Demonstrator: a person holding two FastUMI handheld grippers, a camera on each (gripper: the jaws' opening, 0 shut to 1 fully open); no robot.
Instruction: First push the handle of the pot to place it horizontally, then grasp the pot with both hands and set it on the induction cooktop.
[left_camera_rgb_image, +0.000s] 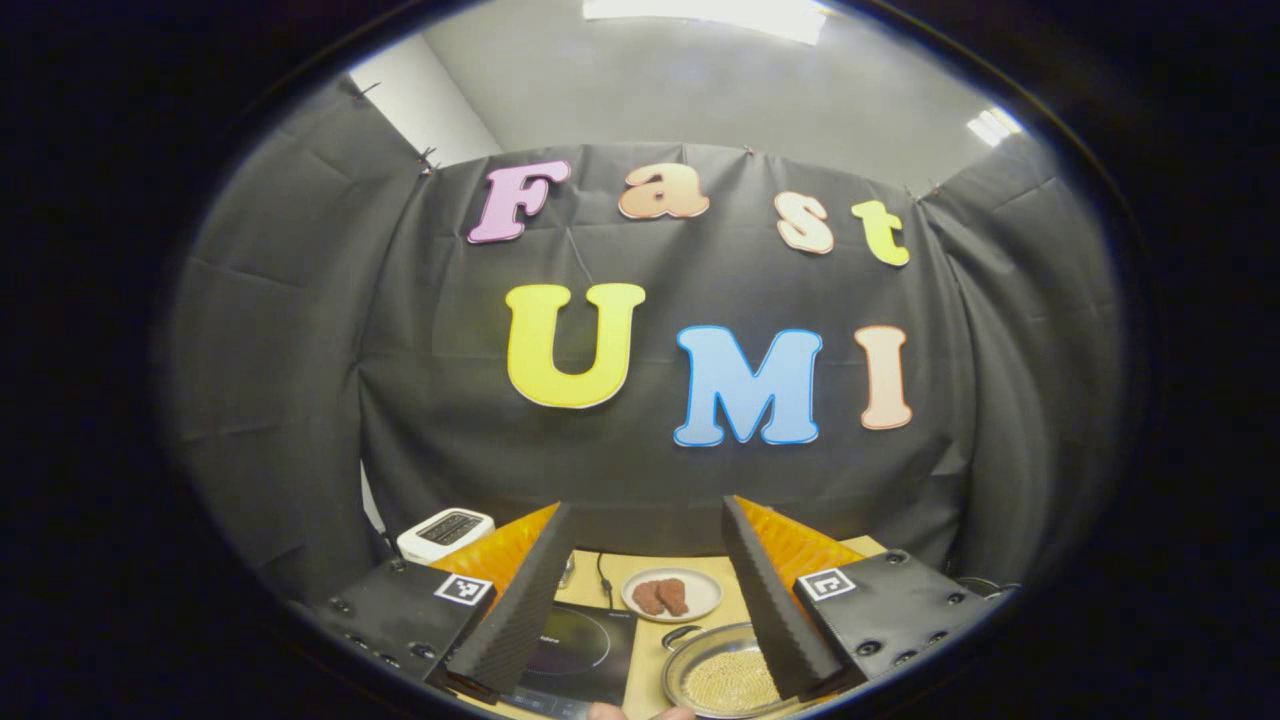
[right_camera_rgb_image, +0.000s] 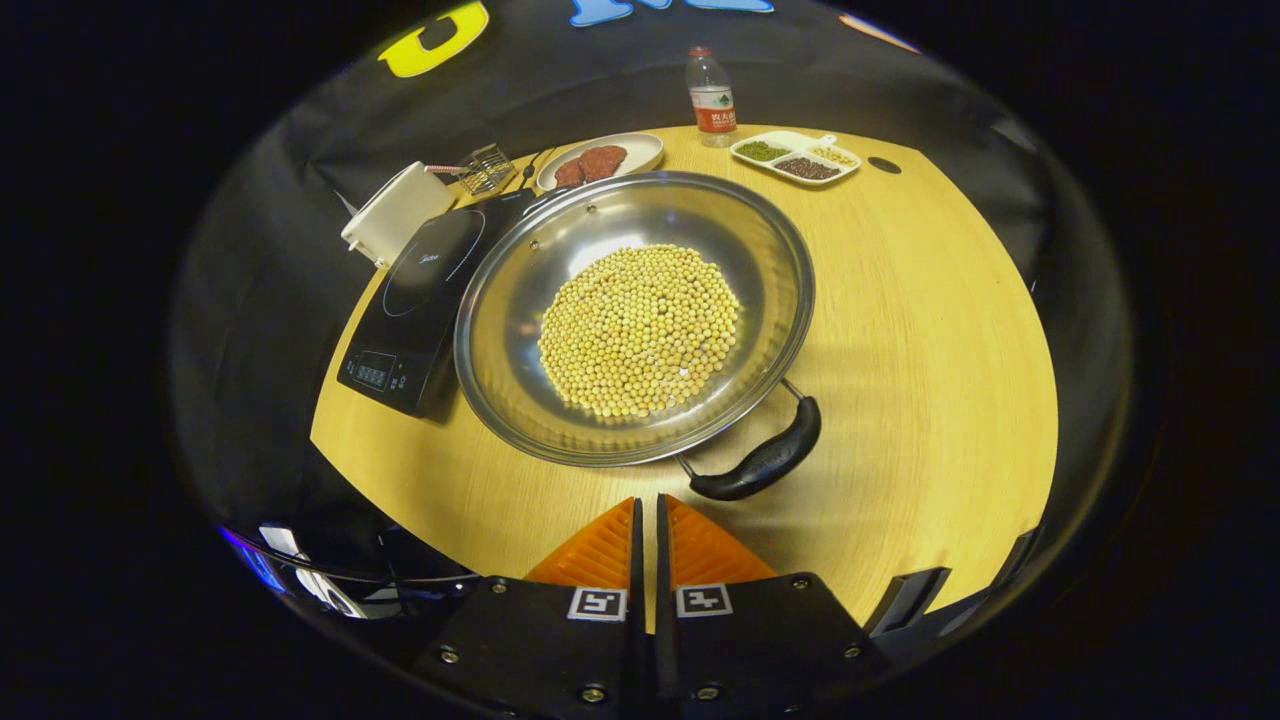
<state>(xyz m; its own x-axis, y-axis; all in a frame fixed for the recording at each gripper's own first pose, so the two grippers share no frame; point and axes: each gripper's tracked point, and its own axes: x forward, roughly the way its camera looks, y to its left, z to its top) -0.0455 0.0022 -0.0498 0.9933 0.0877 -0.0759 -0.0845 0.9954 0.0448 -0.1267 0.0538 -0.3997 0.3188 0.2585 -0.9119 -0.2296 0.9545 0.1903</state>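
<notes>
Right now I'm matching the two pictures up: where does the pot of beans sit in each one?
Left gripper view: the pot sits low, right of centre, partly behind the right jaw.
Right gripper view: the pot sits mid-picture on the table.
Shared landmark: the induction cooktop, to the pot's left in both.

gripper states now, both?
Left gripper: open, holding nothing.
Right gripper: shut, empty, just short of the pot handle.

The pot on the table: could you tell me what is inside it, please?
The pot holds a mound of small pale yellow beans heaped over its middle, with bare shiny metal around them. The bottom beneath the heap is covered, so anything under it cannot be seen.
</notes>
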